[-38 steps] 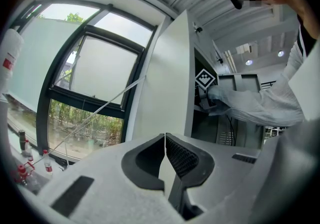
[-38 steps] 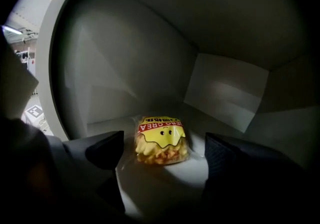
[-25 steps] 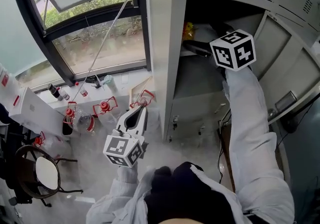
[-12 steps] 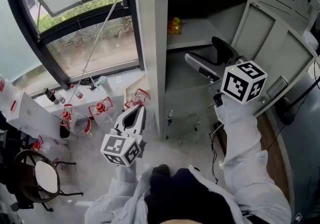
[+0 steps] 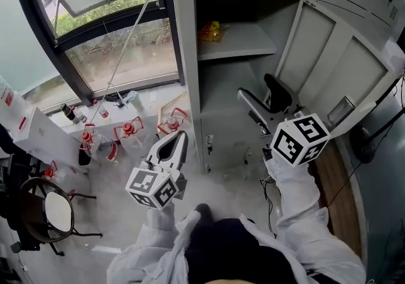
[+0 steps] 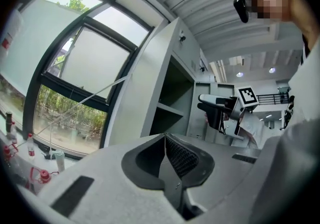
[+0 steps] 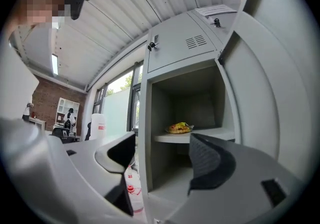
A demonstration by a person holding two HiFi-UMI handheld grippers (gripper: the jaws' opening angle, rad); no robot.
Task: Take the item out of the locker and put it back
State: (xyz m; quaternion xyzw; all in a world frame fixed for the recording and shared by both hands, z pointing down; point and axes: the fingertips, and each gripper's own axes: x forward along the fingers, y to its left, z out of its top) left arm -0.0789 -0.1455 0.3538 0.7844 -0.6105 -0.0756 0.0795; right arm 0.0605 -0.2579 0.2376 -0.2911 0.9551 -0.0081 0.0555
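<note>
On the locker shelf (image 5: 248, 42), yellow packet (image 5: 212, 31), print illegible

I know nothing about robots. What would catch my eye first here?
The open grey locker in the middle, with a bright yellow-and-red packet alone on its upper shelf. In front of it is the right gripper, jaws apart and empty, though they have just been closing. The left gripper, shut, sits lower left, near the window.
</note>
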